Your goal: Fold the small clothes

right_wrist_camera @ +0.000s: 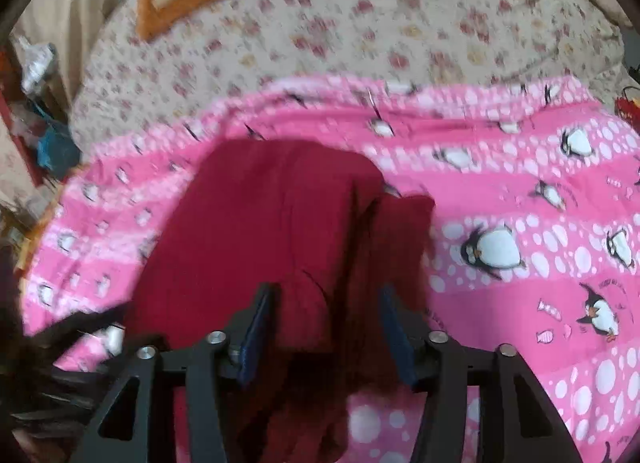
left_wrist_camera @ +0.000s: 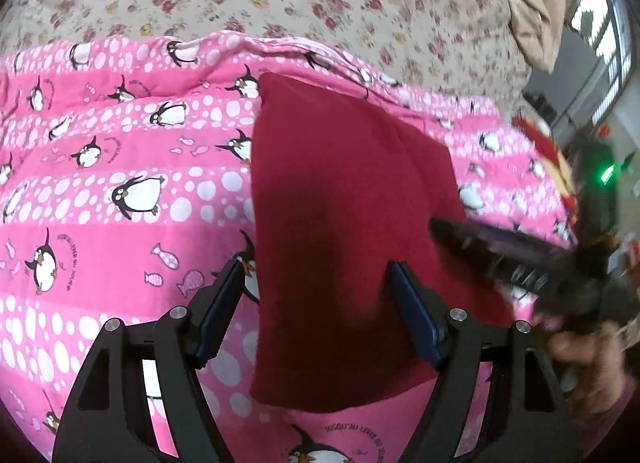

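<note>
Left gripper (left_wrist_camera: 316, 279) spread open over the folded red garment (left_wrist_camera: 340, 223) lying just ahead on the penguin blanket (left_wrist_camera: 120, 183); right gripper (right_wrist_camera: 326, 303) likewise open, probably positioning for the next fold.

Left gripper (left_wrist_camera: 318, 283) — we hold it low and level, jaws spread wide, blue pads (left_wrist_camera: 414, 315) facing each other across the gap. Right gripper (right_wrist_camera: 326, 303) — we hold it likewise, jaws parted, nothing pinched between the pads (right_wrist_camera: 256, 335). In the left view it shows blurred at the right edge, our right hand (left_wrist_camera: 588, 359) behind it.
</note>
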`<state>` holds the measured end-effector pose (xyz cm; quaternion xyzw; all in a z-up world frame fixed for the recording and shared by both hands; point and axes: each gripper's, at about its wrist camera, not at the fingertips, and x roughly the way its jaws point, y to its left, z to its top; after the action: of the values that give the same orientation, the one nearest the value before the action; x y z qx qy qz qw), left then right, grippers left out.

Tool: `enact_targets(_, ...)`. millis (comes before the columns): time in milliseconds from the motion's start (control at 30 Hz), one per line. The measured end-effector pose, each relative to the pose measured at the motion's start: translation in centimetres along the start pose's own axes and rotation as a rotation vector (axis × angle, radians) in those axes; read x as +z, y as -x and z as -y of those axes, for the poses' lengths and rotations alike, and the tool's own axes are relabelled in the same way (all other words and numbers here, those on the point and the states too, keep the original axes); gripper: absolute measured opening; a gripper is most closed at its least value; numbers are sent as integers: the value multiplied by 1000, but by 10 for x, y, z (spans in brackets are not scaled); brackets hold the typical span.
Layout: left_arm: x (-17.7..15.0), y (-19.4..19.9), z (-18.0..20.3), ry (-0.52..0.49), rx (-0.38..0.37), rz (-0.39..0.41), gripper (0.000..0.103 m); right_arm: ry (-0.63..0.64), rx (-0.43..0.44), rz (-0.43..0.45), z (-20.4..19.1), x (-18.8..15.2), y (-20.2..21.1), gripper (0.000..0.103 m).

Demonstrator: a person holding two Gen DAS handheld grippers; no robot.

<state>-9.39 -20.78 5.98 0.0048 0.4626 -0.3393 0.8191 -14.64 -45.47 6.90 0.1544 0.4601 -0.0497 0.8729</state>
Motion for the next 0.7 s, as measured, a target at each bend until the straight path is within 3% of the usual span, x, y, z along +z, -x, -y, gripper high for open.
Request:
enact_targets(133, 11, -3, -13, 25, -53, -8, 76, 3, 9, 23, 5, -1, -1, 64)
enact_targets(200, 17, -7, -21, 53, -95, -13, 76, -11, -10, 62, 11, 2, 6, 84)
enact_targets(267, 23, -17, -28, 84, -143, -28, 79, -34, -19, 96, 20, 5, 8, 90)
enact_targets(367, 27, -28, -34, 119, -192, -47, 81, -56, 18, 70, 33, 7, -4, 93)
enact_targets(500, 31, -45, -38, 145, -246, -94, 83, -124, 145, 30, 47, 11, -24, 95)
enact_targets(700, 35, -62, -31, 115, -262, -122, 88, -140, 261, 9, 39, 17, -44, 95)
